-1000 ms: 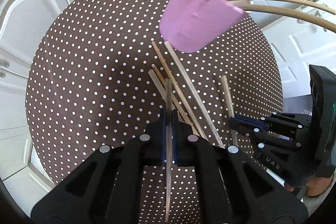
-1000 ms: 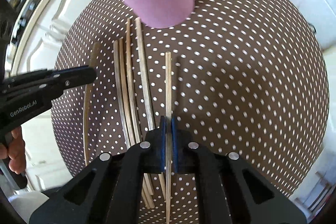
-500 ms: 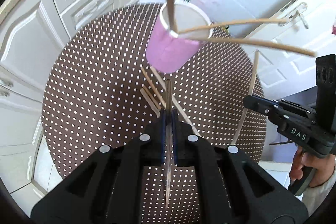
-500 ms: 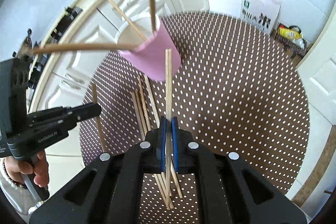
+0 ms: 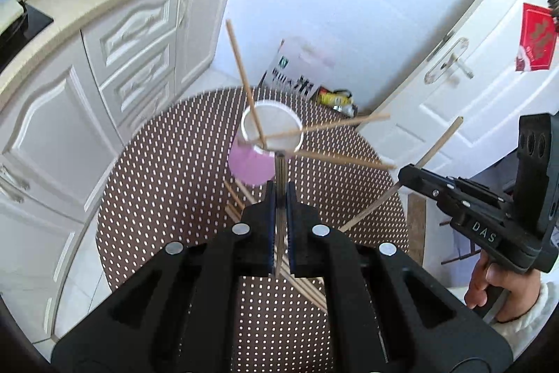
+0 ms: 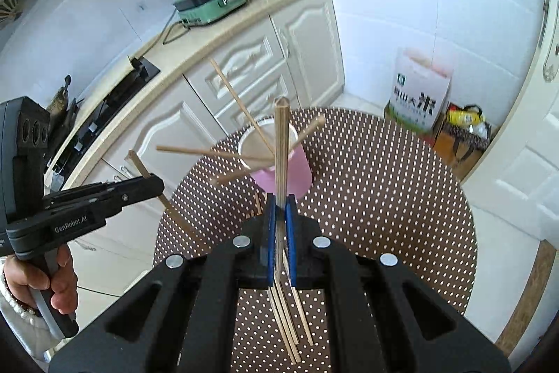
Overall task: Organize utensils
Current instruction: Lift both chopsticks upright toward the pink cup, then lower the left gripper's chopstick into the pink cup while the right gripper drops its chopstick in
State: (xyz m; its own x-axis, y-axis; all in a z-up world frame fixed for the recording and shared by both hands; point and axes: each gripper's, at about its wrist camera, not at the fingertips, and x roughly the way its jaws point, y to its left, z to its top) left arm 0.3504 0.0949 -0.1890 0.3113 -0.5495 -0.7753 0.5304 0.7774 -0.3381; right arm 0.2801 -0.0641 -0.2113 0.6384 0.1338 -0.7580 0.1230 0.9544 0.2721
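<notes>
Wooden chopstick in right gripper

We hold both grippers tilted downward — our left gripper has its jaws clamped tight, and our right gripper likewise, each handle wrapped in a hand at the side.

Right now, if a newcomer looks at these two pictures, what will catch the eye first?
Probably the pink cup in the middle of the round polka-dot table, with chopsticks fanning out of it. Next, the left gripper and the right gripper, each shut on one chopstick above the table; more chopsticks lie loose below the cup.
</notes>
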